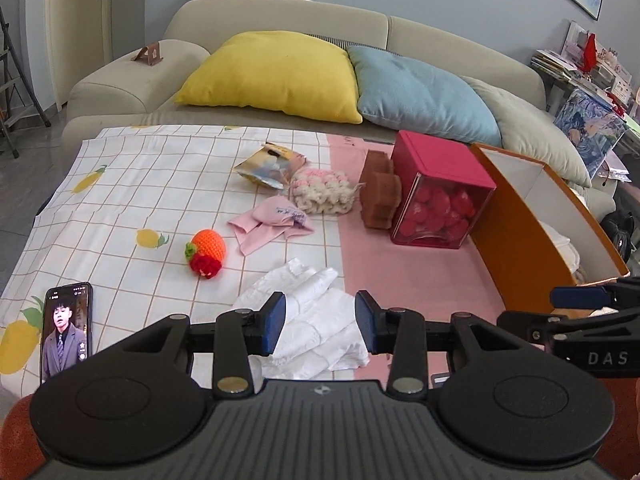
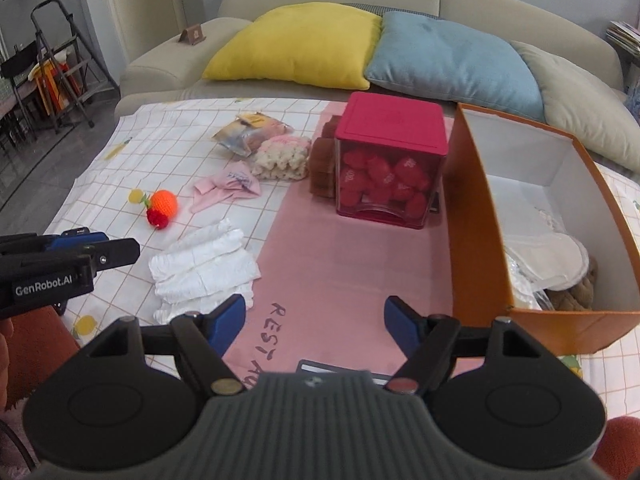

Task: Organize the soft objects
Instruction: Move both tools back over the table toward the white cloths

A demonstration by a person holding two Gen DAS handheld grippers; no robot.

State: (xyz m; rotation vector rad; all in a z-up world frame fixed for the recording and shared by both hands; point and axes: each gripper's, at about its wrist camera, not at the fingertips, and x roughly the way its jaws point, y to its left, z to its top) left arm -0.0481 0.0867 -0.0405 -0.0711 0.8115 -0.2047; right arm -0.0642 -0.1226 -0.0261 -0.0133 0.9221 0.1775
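Observation:
A folded white cloth lies on the table near its front; my left gripper is open and hovers right over it, one blue pad on each side. The cloth also shows in the right wrist view. My right gripper is open and empty above the pink mat. An orange box with a white inside stands at the right and holds soft items. A crocheted orange fruit, a pink cloth and a pink-and-cream knitted piece lie further back.
A red-lidded clear box stands by a brown sponge. A snack packet lies behind the knitted piece. A phone lies at the front left. A sofa with a yellow cushion and a blue cushion is behind the table.

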